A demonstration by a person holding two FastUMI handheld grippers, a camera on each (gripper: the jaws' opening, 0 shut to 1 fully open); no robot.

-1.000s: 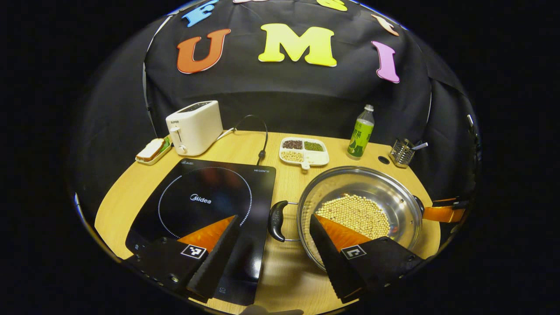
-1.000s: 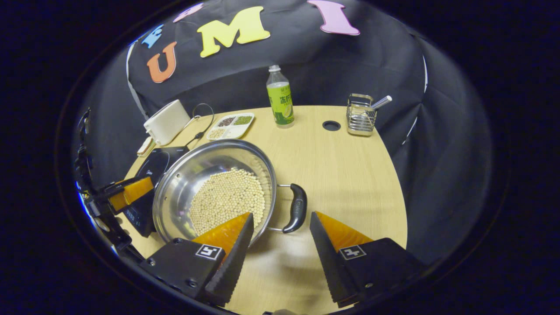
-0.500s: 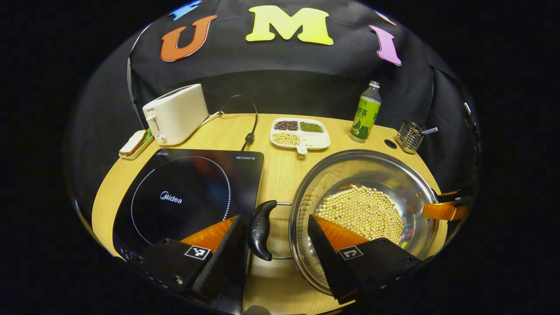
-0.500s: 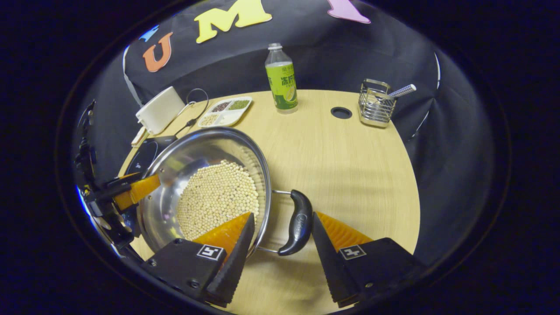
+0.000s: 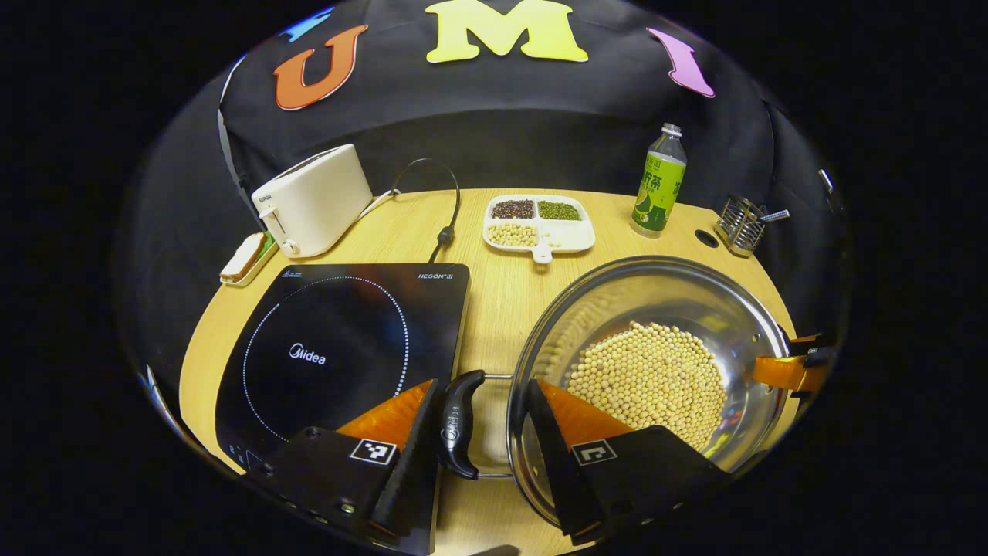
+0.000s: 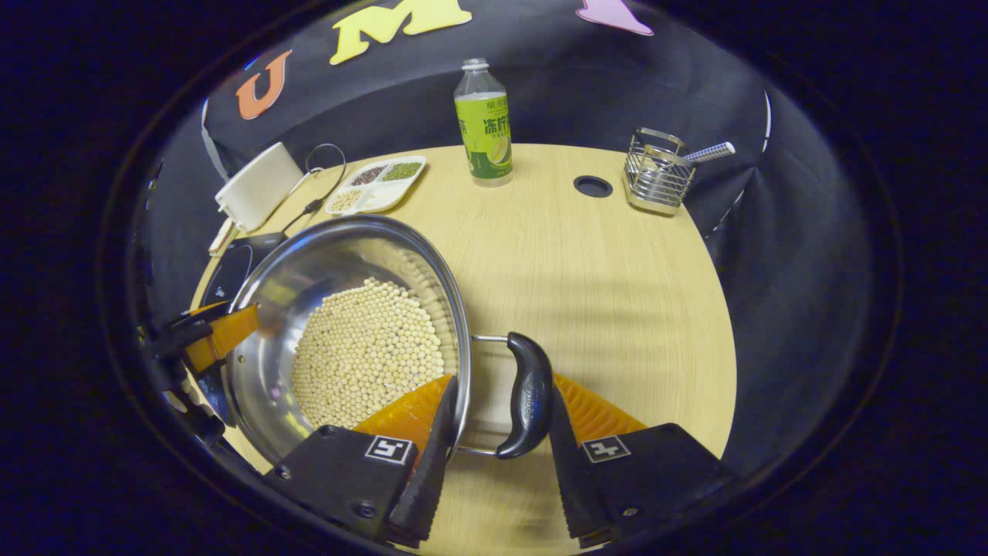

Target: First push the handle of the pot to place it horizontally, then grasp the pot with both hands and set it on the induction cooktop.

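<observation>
Wooden table [image 6: 602,286] carries pot [image 5: 656,309], cooktop [image 5: 340,347], toaster [image 5: 312,199], tray [image 5: 540,224], bottle [image 6: 484,135], perhaps bread [image 5: 243,257].

At the back left of your table [image 5: 494,293] stands a cream toaster [image 5: 312,199], upright, its lever side facing the front. Just beside it, toward the table's left edge, lies a small dish with a slice of bread [image 5: 245,259] on it. A black cable [image 5: 440,193] loops up behind the toaster and comes down to a plug on the tabletop. To its right you have a white divided tray [image 5: 539,225] — dark beans, green beans and pale beans in separate compartments. Farther right stands a green-labelled bottle [image 6: 483,123], upright and capped. Near it are a round hole [image 6: 592,185] in the tabletop and a wire holder [image 6: 656,174] — a utensil handle sticks out of it.
</observation>
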